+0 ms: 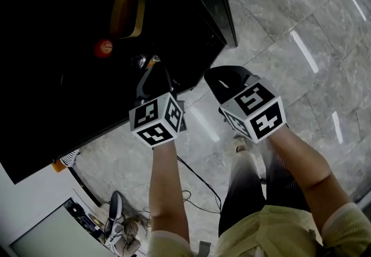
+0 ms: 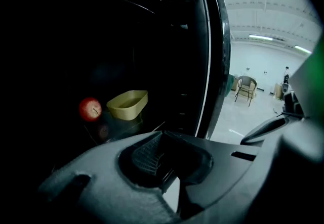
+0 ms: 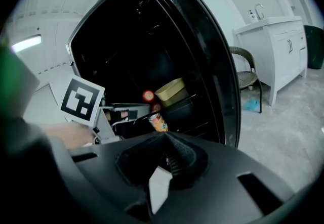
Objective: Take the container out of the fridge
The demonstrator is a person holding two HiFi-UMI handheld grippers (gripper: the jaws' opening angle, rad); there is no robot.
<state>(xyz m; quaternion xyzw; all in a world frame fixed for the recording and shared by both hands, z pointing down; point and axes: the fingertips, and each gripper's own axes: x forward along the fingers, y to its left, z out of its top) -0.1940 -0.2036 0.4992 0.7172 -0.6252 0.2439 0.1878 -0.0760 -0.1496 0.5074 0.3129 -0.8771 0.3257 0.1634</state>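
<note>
1. We are facing the open fridge [image 3: 223,81], so both grippers are pointing into its dark inside.
2. The left gripper [image 2: 164,142] is hovering at the opening, clenched on nothing. The right gripper [image 3: 164,139] is waiting beside it, likewise clenched and empty.
3. The yellow container [image 2: 127,104] is sitting on a far shelf, seemingly empty.
4. An apple [image 2: 90,108] is lying just left of it.

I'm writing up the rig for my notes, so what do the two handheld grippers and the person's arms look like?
Both the left gripper and the right gripper are matte black plastic with ribbed pads. Each carries a white cube printed with black square markers. The person wears pale yellowish sleeves that end near the elbows, leaving the forearms bare.
</note>
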